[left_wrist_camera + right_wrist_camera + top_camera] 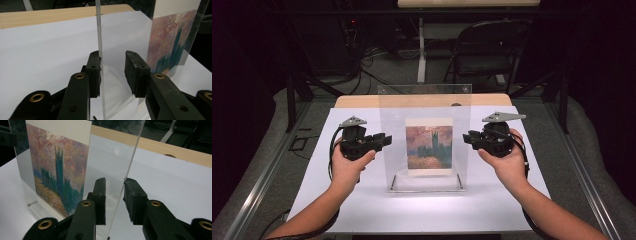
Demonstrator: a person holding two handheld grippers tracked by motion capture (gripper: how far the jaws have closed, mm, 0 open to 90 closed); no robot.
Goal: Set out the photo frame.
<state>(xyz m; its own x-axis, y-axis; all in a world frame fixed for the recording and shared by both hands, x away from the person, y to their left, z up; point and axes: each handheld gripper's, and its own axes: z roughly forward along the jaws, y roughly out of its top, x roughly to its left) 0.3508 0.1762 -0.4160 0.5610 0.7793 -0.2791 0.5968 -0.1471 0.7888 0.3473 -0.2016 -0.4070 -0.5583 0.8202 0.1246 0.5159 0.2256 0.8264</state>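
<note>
Both grippers (387, 140) (468, 138) part-open astride clear panel (424, 102) edges

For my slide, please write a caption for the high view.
Two hand-held tongs, left and right, flank a clear acrylic frame displaying a painting print.

A: Your high view sits above your side, looking forward and down on the whole surface (362, 210).

B: Each gripper view rides low and close, facing inward along its tongs. All three share the clear panel (424, 107) (100, 37) (112, 157) and print (429, 145) (172, 40) (58, 167).
</note>
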